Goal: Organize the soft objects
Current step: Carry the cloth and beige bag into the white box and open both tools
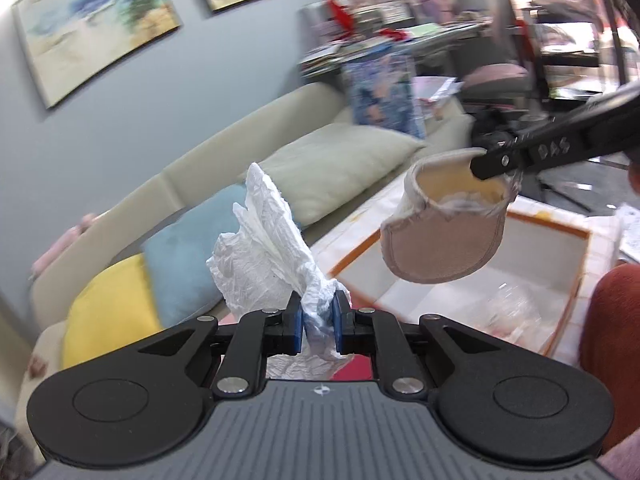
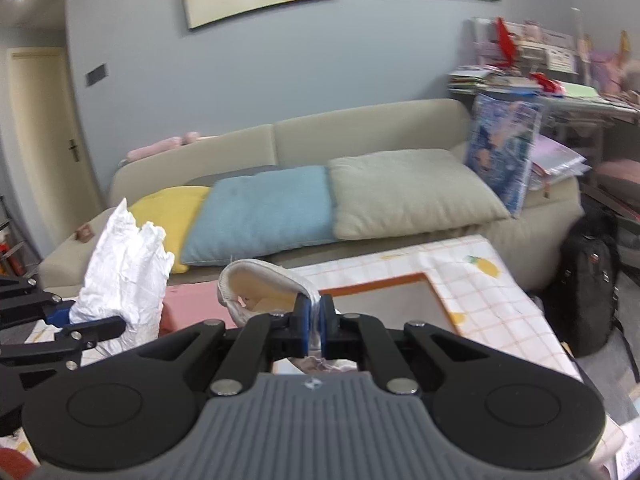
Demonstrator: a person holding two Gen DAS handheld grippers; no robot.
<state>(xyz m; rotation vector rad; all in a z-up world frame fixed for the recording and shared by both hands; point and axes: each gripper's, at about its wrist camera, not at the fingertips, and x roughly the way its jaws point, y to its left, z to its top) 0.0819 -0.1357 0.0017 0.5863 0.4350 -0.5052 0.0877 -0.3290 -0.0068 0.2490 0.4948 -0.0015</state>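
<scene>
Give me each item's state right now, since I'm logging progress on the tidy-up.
left gripper: shut on white crumpled bag, held up.
right gripper: shut on beige padded cup, hanging in the air.
orange-rimmed box: open, on the checked cloth.

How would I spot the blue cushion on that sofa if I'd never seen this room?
Find the long beige fabric sofa against the grey wall, under the two paintings. Three cushions lie in a row along its seat; the soft blue rectangular cushion is the middle one. A bright yellow cushion lies at one end of it and a pale grey-green cushion at the other.
</scene>
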